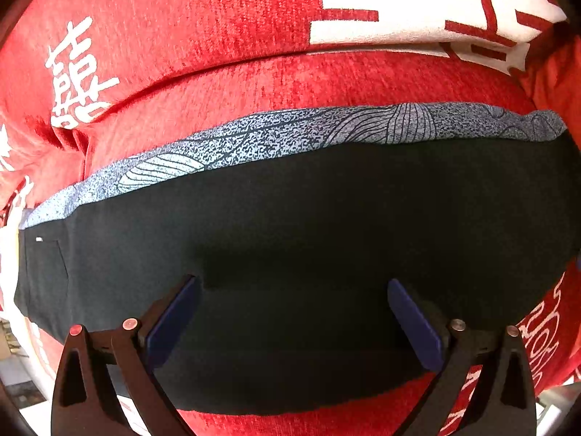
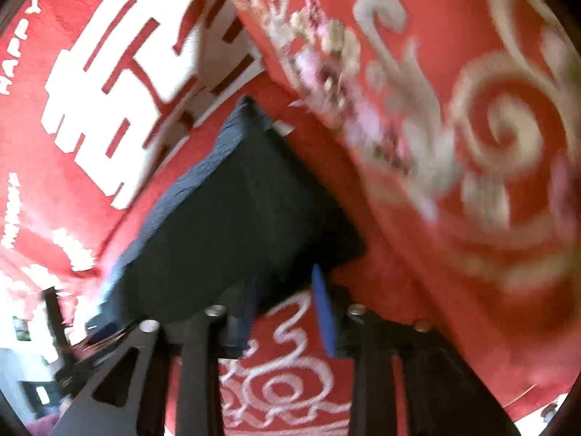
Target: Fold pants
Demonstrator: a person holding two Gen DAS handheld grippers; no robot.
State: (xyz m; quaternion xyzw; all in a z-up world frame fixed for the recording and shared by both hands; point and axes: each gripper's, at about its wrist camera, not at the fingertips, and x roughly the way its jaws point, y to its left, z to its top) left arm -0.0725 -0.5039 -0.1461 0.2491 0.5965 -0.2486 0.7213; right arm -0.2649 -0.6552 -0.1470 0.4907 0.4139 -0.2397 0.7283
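Both wrist views close above pants [image 1: 308, 254]

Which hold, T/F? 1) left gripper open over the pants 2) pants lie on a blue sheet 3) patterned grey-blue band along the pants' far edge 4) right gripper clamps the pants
1) True: the left gripper is open above the dark pants.
2) False: they lie on a red cover with white characters.
3) True: the patterned band runs along it.
4) False: the right gripper is open and holds nothing.
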